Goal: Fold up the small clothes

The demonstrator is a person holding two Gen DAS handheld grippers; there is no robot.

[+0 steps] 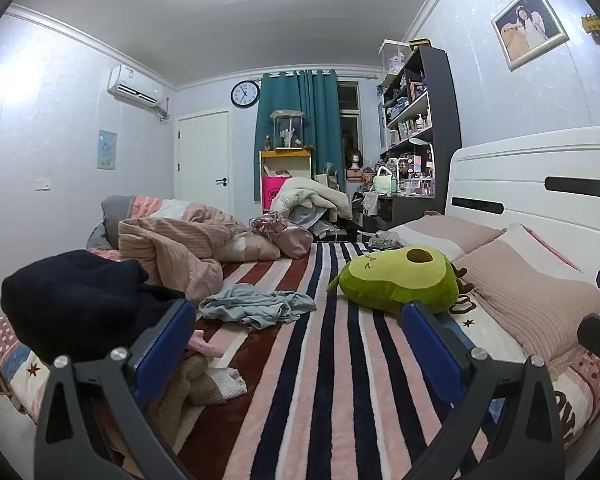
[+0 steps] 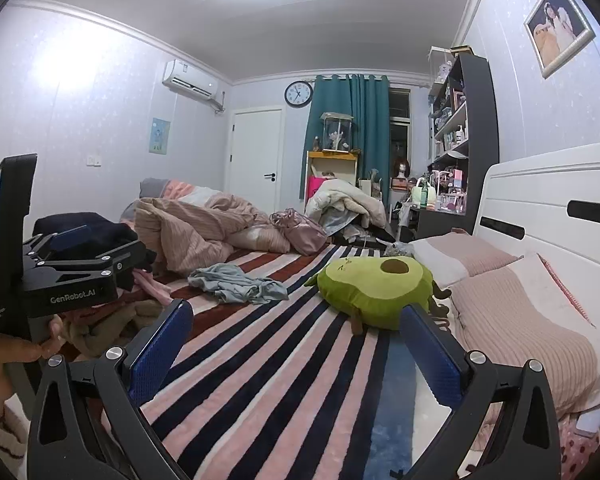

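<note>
Both tongs hover above a bed covered by a striped blanket, each with its blue pads spread wide apart and nothing between them. The left tongs point along the bed from its left side; in the right wrist view they appear at the left edge, held by a hand. The right tongs sit further right, over the stripes.

A crumpled grey-blue garment lies on the blanket ahead of both tongs, well apart from them. A dark garment is heaped at the left, with a pink piece and beige clothes just beside it. An avocado plush toy rests near the pillows.
</note>
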